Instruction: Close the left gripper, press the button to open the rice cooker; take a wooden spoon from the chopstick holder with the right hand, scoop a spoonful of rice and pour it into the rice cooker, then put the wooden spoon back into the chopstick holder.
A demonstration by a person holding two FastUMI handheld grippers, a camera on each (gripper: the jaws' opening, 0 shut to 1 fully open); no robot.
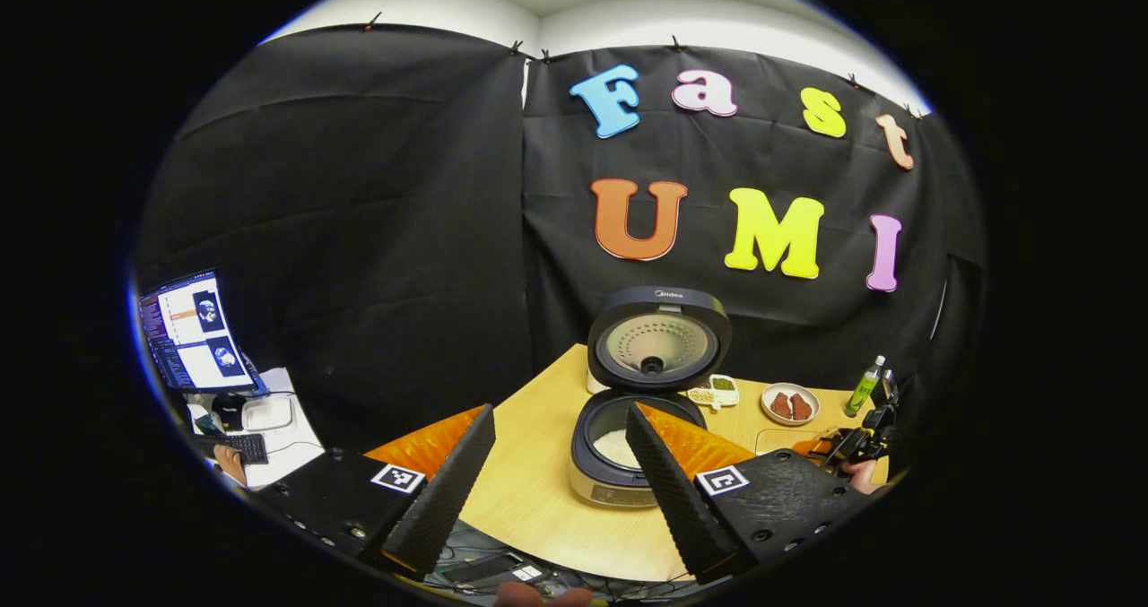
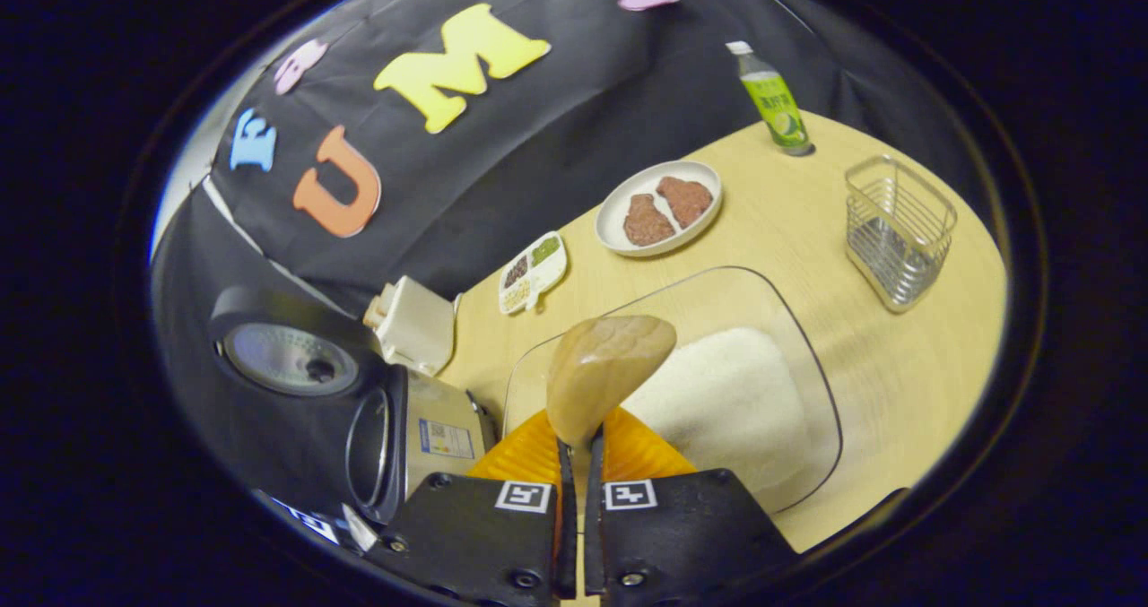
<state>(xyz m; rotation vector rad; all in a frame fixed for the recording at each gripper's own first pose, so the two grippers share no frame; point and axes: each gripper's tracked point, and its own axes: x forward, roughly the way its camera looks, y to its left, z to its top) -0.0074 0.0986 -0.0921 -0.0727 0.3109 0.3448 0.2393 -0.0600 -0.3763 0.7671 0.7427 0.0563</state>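
The round pale wooden desk (image 1: 529, 490) carries the dark rice cooker (image 1: 628, 446), its lid upright and white rice in the pot. The left gripper view looks at it from the desk's near edge between the widely parted, empty left tongs (image 1: 560, 472). The right gripper view looks down on a clear glass tray of white rice (image 2: 717, 401). There the right tongs (image 2: 575, 463) are clamped on the wooden spoon (image 2: 605, 369), bowl over the tray's near edge. The wire chopstick holder (image 2: 897, 230) stands near the desk's edge, bare desk around it.
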